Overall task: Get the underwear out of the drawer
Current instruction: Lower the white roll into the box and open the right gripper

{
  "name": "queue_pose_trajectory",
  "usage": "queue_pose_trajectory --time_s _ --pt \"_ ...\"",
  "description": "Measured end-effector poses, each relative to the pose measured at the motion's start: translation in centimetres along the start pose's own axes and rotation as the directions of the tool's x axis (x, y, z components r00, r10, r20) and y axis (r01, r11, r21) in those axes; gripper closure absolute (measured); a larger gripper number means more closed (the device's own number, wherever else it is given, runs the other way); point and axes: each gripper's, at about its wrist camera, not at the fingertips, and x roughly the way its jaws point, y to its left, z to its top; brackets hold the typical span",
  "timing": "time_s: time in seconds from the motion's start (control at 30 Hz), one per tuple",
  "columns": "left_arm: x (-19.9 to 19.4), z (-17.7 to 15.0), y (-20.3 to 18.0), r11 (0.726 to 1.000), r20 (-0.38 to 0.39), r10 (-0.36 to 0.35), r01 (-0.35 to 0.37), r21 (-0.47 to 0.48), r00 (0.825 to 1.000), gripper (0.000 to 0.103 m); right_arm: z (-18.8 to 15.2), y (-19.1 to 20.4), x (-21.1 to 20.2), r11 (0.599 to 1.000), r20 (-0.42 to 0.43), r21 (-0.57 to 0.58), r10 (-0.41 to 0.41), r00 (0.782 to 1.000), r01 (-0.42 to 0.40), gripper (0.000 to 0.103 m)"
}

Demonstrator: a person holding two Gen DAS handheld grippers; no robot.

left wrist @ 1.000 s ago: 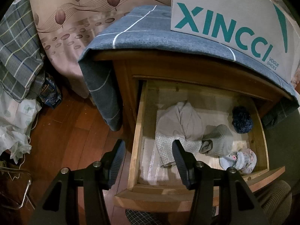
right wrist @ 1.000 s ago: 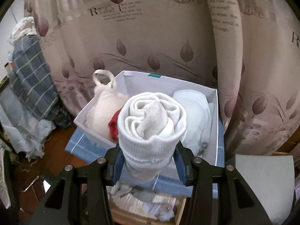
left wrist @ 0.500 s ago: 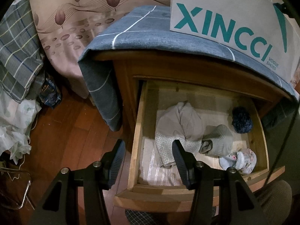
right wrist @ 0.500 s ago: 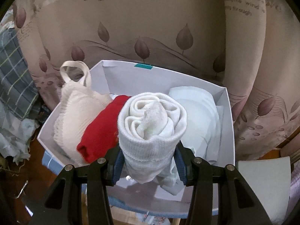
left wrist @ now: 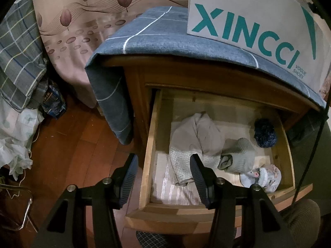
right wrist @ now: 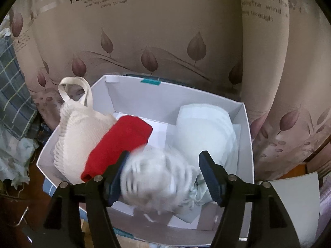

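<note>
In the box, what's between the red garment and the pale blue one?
Right wrist view: the white roll, blurred, between the just-opened right tongs, in the gap between red garment and pale blue one.

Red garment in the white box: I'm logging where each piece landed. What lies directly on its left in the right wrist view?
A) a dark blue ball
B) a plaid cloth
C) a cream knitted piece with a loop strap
C: the red garment leans against the cream knitted piece inside the white box.

The white box (left wrist: 258,16) on the nightstand reads "XINCCI VOGUE SHOES"; the curtain (right wrist: 165,31) carries "Romantic Feeling" and "the wind".
</note>
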Motion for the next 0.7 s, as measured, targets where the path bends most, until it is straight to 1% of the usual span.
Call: queue_pose_trajectory --time_s 0.1,0.3,0.43,0.57,0.7 --pt "0.0 0.0 0.0 1.0 0.002 -0.002 0.002 -0.002 1.0 0.049 0.1 0.1 -0.6 1.0 0.008 -0.003 0.009 1.0 -0.009 0.035" --pt "0.0 0.0 0.0 1.0 0.0 -0.003 0.003 0.0 1.0 0.049 -0.8 -0.1 -1.3 1.0 0.0 -0.005 0.026 1.0 -0.026 0.034" --pt "0.0 0.0 0.0 1.0 -0.001 -0.006 0.006 -0.004 1.0 0.049 -1.7 -0.6 -2.7 0.998 0.0 -0.007 0.063 0.998 -0.063 0.034" --pt "-0.1 0.0 0.2 1.0 -0.002 -0.006 0.006 -0.005 1.0 0.049 -3.3 -0.5 -4.9 0.993 -0.01 -0.06 0.101 0.995 -0.102 0.034" --pt "0.0 0.0 0.2 1.0 -0.004 -0.007 0.007 -0.006 1.0 0.049 -6.0 -0.3 -6.9 0.98 -0.055 -0.121 0.153 0.987 -0.159 0.034"
